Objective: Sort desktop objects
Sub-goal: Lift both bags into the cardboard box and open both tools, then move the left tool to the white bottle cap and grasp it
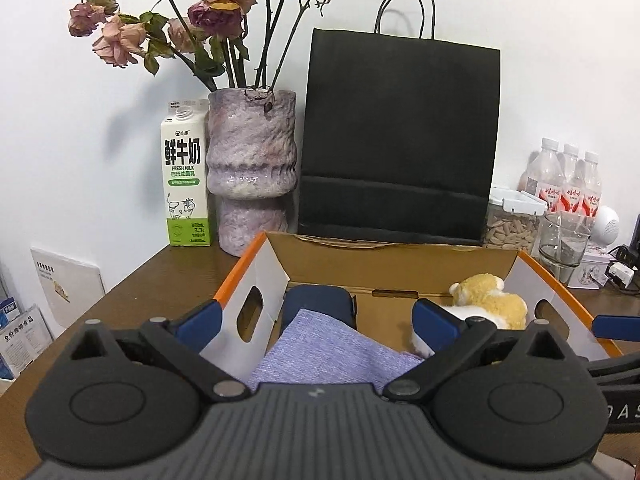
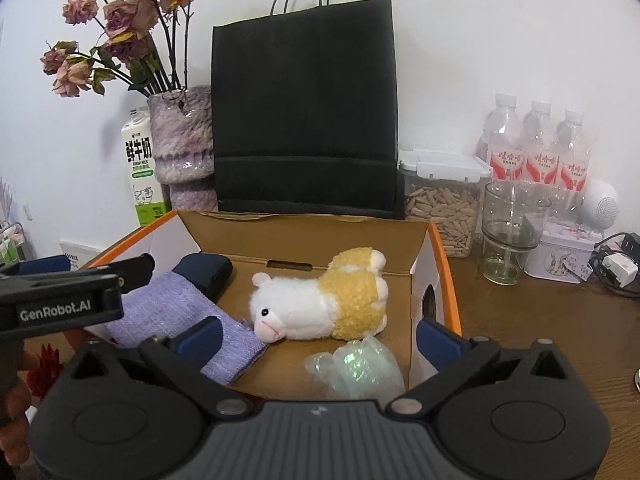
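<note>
Left wrist view: the left gripper [image 1: 316, 322] stands spread wide and empty, straddling the cardboard box [image 1: 256, 280] wall, the purple cloth [image 1: 324, 354] between its jaws.

Right wrist view: the right gripper [image 2: 320, 338] also gapes empty; the plush alpaca [image 2: 320, 300] lies just ahead between its jaws. Crowded together, the grippers could collide.

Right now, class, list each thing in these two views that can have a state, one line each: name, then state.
Orange-edged cardboard box: open, flaps up.
White and yellow plush alpaca: lying on its side in the box.
Lilac woven cloth: draped over the box's near edge.
Crumpled clear plastic wrap: loose in the box.
Black paper bag: upright.
Left gripper: open, empty.
Right gripper: open, empty.
</note>
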The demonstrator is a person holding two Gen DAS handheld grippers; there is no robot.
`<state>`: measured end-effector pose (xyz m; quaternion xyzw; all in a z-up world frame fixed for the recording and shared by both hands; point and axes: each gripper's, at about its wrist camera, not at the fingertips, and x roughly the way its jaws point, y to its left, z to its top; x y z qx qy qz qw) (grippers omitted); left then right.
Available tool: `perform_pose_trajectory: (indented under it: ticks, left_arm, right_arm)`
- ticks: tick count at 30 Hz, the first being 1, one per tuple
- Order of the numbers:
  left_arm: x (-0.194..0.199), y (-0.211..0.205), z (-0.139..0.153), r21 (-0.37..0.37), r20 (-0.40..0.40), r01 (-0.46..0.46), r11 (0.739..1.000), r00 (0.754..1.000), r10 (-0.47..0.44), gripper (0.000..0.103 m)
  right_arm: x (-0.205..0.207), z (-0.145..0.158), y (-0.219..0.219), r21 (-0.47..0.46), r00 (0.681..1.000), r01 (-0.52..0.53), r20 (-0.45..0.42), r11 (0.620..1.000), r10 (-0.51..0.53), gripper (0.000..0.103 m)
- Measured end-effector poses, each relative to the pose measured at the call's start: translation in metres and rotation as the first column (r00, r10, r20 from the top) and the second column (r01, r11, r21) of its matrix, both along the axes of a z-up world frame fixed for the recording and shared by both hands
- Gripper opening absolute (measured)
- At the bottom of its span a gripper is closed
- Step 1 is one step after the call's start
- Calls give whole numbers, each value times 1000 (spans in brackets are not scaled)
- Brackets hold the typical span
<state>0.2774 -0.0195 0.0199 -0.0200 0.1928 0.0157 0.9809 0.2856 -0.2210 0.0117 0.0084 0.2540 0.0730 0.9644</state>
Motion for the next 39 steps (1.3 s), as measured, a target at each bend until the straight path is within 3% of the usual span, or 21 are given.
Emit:
perform_pose_trajectory:
  ticks: [13,23,34,39]
  left_arm:
    - [-22,8,16,8,56,19,1000,998,-20,103]
    - [-61,26,20,28,79,25,999,997,-27,103]
    - [-118,55,1,41,15,1,999,1000,-2,103]
    - [-147,56,-11,53,-50,36,998,998,-33,103]
  right_arm:
    - [-19,17,5,0,998,-26,49,1000,26,103]
    - [-64,30,0,-5,993,-56,105,998,56,103]
    - [-130,14,-2,-34,995,-72,70,997,74,103]
    - [-163,1,-1,-42,997,-76,18,996,77,103]
